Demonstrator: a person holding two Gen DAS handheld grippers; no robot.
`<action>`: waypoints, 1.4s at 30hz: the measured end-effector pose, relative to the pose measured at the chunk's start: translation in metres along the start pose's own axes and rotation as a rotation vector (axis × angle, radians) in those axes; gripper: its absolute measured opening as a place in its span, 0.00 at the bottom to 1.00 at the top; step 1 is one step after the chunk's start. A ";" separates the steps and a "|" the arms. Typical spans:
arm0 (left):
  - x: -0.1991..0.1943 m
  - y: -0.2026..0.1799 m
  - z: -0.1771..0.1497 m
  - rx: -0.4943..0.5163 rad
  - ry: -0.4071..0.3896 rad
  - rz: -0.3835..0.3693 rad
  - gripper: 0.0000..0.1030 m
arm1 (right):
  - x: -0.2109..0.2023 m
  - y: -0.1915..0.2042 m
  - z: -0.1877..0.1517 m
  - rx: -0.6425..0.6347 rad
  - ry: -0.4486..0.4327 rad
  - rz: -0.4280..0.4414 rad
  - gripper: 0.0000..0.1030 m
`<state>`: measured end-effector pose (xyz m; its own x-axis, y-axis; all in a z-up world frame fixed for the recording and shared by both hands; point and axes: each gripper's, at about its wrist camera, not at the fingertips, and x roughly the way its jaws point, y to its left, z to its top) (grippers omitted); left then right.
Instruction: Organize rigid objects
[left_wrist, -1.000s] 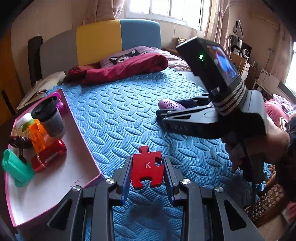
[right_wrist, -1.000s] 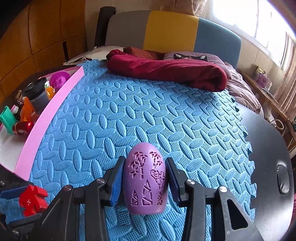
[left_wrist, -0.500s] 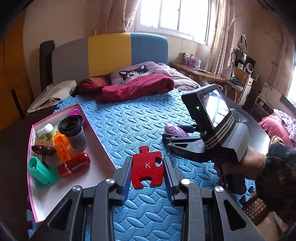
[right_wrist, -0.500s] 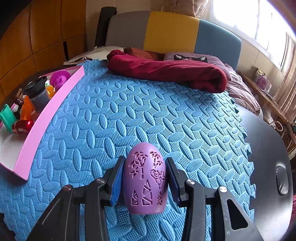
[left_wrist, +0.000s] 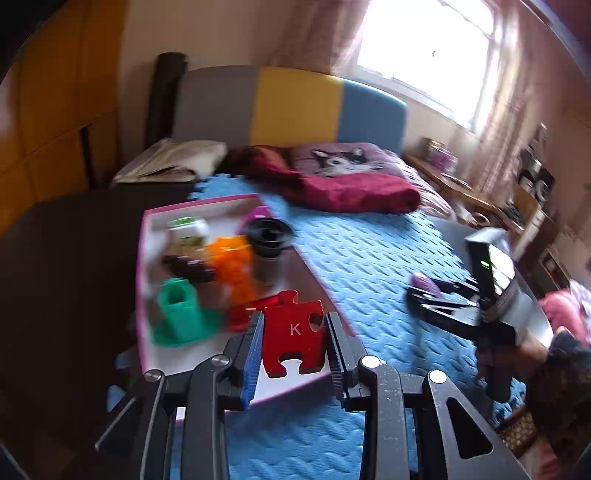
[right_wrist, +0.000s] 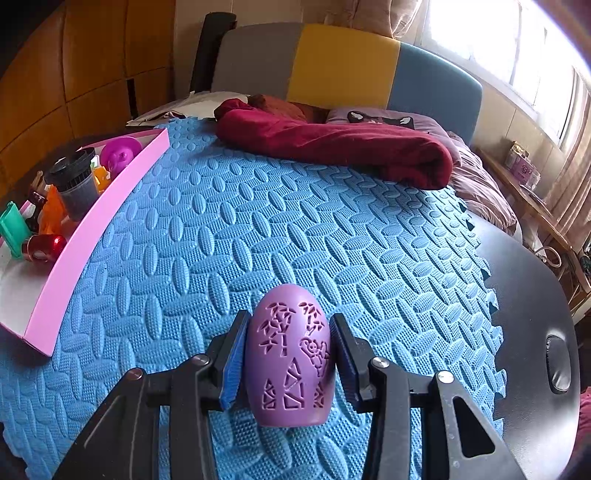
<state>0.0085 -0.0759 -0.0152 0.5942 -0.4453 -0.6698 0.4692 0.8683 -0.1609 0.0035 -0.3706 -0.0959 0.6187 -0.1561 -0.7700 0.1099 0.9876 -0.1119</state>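
Note:
My left gripper (left_wrist: 293, 334) is shut on a red puzzle piece marked K (left_wrist: 293, 332) and holds it in the air over the near corner of the pink-rimmed tray (left_wrist: 142, 258). My right gripper (right_wrist: 288, 354) is shut on a purple patterned egg (right_wrist: 288, 354), held just above the blue foam mat (right_wrist: 295, 221). The right gripper also shows in the left wrist view (left_wrist: 421, 291), off to the right over the mat. The tray shows at the left of the right wrist view (right_wrist: 96, 218).
The tray holds a green block (left_wrist: 179, 314), an orange toy (left_wrist: 234, 266), a black-lidded cup (left_wrist: 269, 243), a red cylinder (right_wrist: 44, 247) and a magenta piece (right_wrist: 120, 153). A dark red blanket (right_wrist: 332, 147) lies at the mat's far end. A black table edge (right_wrist: 535, 314) is at right.
My left gripper has swung left and up with the red piece, from over the mat to over the tray's near corner. The right gripper has held the egg almost still.

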 end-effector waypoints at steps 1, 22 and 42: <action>-0.001 0.013 -0.002 -0.026 0.001 0.022 0.31 | 0.000 0.001 0.000 -0.005 -0.001 -0.003 0.42; 0.067 0.050 -0.012 -0.133 0.128 0.039 0.32 | -0.002 0.005 0.000 -0.038 -0.005 -0.027 0.42; 0.041 0.042 -0.021 -0.066 0.096 0.163 0.40 | -0.001 0.009 0.001 -0.066 -0.003 -0.041 0.42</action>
<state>0.0391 -0.0526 -0.0643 0.5919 -0.2775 -0.7567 0.3265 0.9409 -0.0897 0.0043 -0.3619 -0.0951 0.6173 -0.1963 -0.7619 0.0839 0.9793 -0.1843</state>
